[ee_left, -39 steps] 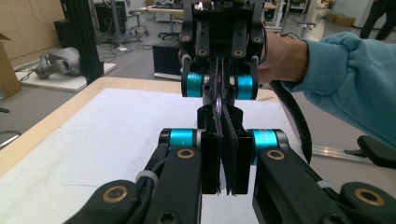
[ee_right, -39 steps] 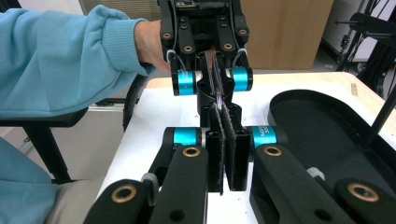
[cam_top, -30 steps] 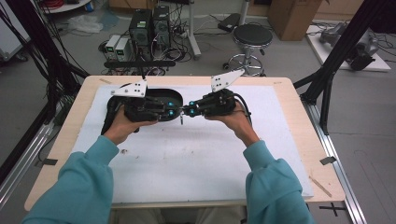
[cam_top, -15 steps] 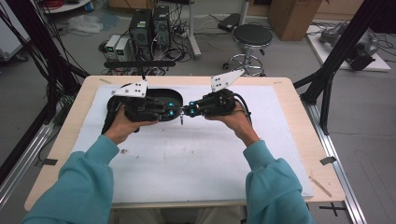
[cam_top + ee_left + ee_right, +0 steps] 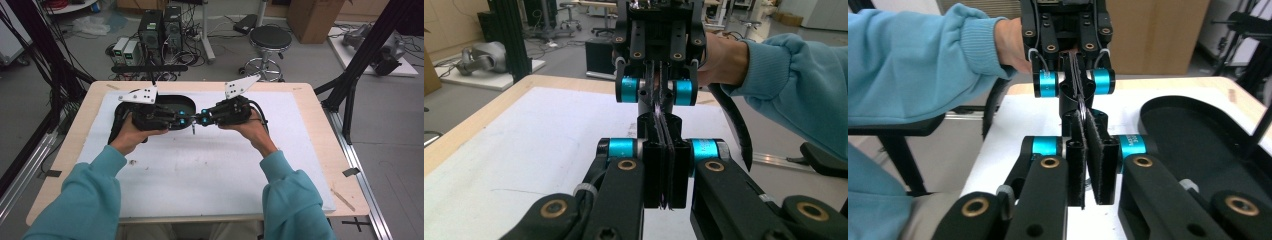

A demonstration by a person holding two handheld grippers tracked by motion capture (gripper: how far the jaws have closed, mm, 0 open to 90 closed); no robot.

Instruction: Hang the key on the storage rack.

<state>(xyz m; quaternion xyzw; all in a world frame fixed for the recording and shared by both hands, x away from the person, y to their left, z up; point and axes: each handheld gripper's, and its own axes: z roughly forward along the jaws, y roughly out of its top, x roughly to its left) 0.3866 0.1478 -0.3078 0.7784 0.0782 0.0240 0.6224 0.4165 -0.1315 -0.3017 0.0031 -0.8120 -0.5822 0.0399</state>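
My two grippers meet tip to tip above the white mat [image 5: 210,170]. The left gripper [image 5: 189,121] is shut, its pads [image 5: 655,150] pressed on a thin pale wire-like piece [image 5: 659,107] that runs on into the other gripper's tips. In the high view a short dark end of the piece [image 5: 194,130] hangs below the meeting point. The right gripper [image 5: 201,120] has just been opening its jaws. In its own view a narrow gap [image 5: 1084,117] shows between the pads, with the thin piece [image 5: 1082,111] still lying between them.
An oval black tray [image 5: 186,103] lies on the mat behind the left gripper, and shows at the right of the right gripper view [image 5: 1198,135]. Both forearms in teal sleeves [image 5: 95,190] reach in from the near edge. Black frame posts stand at both table sides.
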